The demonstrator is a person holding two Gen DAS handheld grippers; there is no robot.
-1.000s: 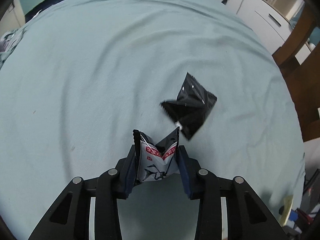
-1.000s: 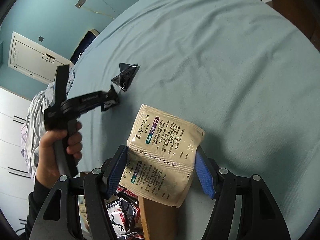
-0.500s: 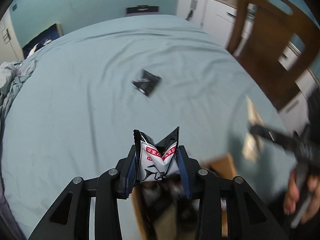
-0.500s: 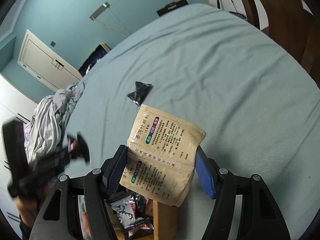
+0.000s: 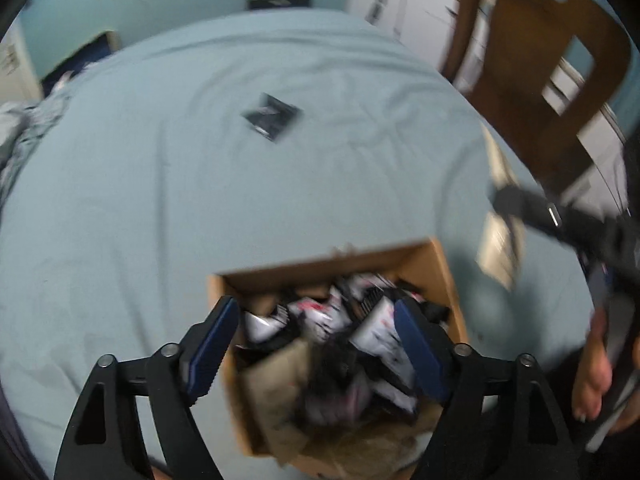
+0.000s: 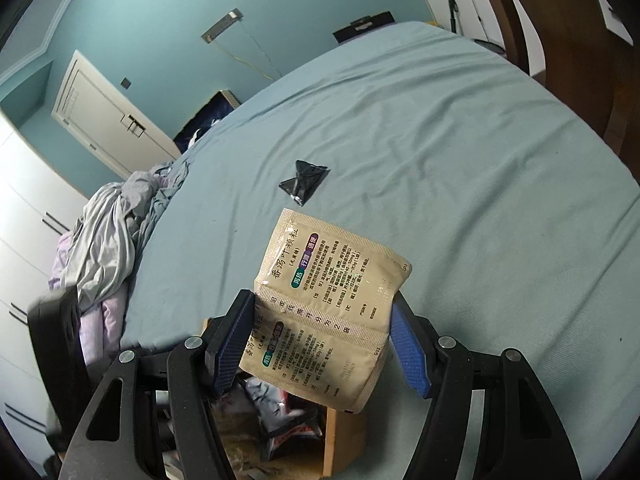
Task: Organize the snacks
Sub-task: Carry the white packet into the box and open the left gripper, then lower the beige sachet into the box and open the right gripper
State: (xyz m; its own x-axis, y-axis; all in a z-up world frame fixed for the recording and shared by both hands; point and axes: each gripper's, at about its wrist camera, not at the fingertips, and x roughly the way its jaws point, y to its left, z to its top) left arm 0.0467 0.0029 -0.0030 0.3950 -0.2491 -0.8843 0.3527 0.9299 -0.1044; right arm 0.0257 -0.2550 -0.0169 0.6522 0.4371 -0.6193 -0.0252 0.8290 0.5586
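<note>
A cardboard box on the blue bedsheet holds a jumble of black-and-white snack packets. Above it, the left gripper is opening, nothing between its fingers. The right gripper clasps a tan sachet. One black packet lies apart on the sheet.

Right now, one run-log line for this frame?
left gripper: opening, empty, over cardboard box | right gripper: holding beige sachet | black packet: on bed

Left gripper now over cardboard box, opening, its snack packet gone
</note>
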